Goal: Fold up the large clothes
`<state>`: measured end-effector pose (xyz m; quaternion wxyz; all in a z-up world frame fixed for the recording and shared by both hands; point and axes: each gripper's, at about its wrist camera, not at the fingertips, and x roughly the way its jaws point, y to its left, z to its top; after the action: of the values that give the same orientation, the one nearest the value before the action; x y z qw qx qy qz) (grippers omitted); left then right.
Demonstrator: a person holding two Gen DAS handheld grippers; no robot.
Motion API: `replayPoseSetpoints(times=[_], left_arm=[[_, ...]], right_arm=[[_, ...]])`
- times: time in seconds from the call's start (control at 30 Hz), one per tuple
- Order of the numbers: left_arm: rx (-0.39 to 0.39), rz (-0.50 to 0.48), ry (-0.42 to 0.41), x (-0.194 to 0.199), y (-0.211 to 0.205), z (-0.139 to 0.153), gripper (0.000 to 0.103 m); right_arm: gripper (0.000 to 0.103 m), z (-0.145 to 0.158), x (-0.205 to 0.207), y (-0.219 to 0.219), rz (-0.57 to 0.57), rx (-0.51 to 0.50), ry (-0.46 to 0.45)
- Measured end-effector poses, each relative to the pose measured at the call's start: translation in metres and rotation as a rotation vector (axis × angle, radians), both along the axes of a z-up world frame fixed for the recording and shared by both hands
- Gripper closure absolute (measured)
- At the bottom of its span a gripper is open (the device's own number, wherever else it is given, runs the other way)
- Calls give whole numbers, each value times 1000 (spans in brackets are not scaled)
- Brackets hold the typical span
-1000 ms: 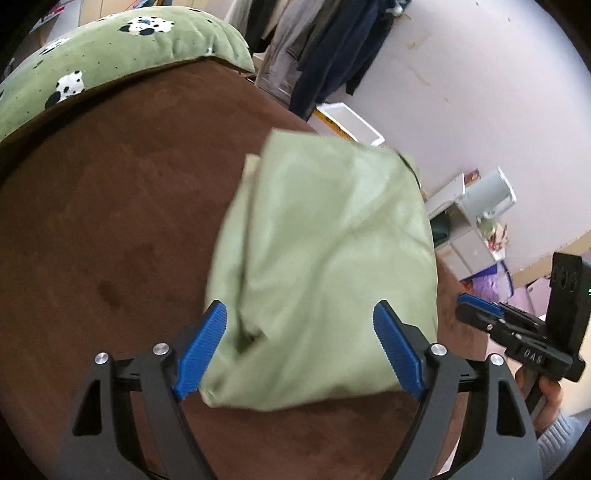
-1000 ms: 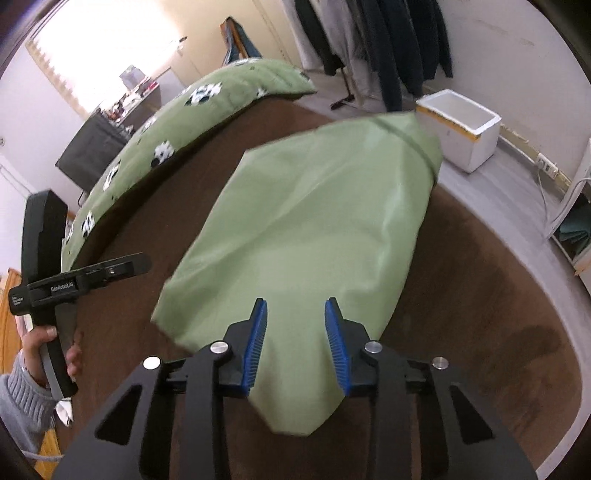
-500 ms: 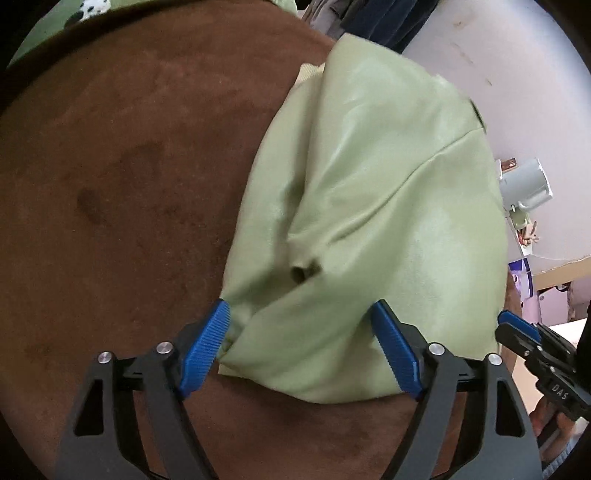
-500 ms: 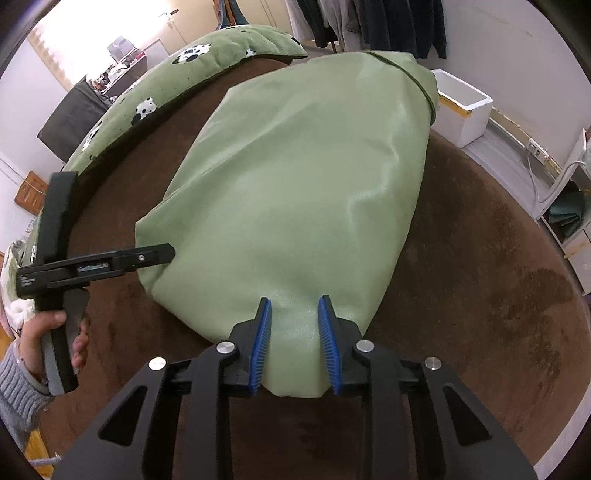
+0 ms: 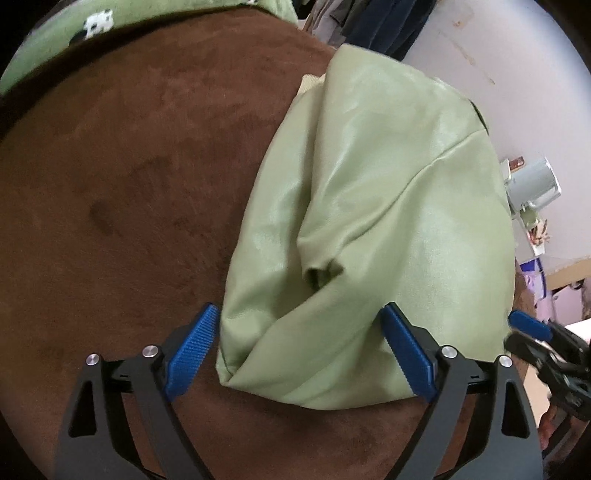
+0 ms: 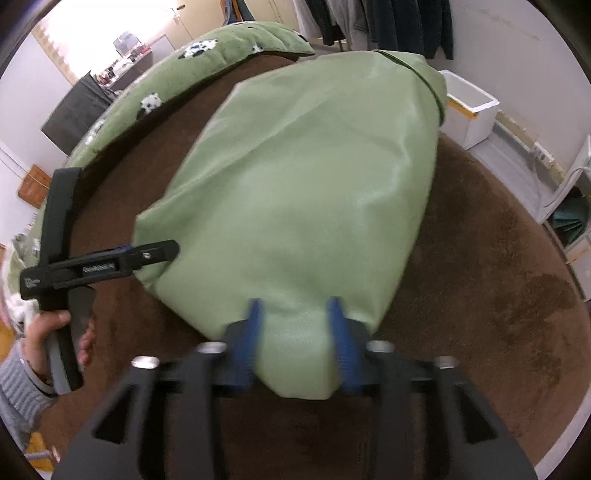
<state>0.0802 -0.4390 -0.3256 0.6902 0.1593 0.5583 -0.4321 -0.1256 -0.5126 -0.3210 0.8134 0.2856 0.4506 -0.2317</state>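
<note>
The brown bed cover (image 5: pixel 122 192) spreads wide, a green cow-print pillow (image 6: pixel 207 59) lying along its far edge. On it lies the light green garment (image 6: pixel 306 199), folded into a bulky bundle, its near end toward both grippers. Dark clothes (image 6: pixel 388 22) hang at the wall, and a white box (image 6: pixel 472 110) stands on the floor beyond the bed. The left gripper (image 5: pixel 299 354) stands wide, its jaws having just opened further, the bundle's corner between them but not pinched. The right gripper (image 6: pixel 295 339) has just been opening; its 2 blurred blue pads flank the garment's tip loosely.
</note>
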Motion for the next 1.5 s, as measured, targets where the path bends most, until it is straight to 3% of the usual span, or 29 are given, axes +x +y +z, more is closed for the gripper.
replayPoseSetpoints(times=[0.17, 0.43, 0.8, 0.93, 1.13, 1.5], left_arm=[[-9, -15, -59, -8, 1, 38, 8], [-29, -20, -128, -24, 10, 109, 6], [-16, 0, -203, -69, 65, 177, 6], [-12, 48, -183, -78, 98, 181, 6], [-3, 43, -184, -92, 124, 172, 6], [-39, -15, -218, -112, 113, 172, 6]], right_arm=[[18, 21, -2, 7, 8, -18, -7], [14, 80, -15, 15, -25, -67, -33], [10, 142, -56, 71, -86, -127, -71], [7, 150, -69, 93, -118, -151, -71], [7, 155, -77, 118, -132, -201, -61], [7, 156, -83, 130, -141, -243, -52]])
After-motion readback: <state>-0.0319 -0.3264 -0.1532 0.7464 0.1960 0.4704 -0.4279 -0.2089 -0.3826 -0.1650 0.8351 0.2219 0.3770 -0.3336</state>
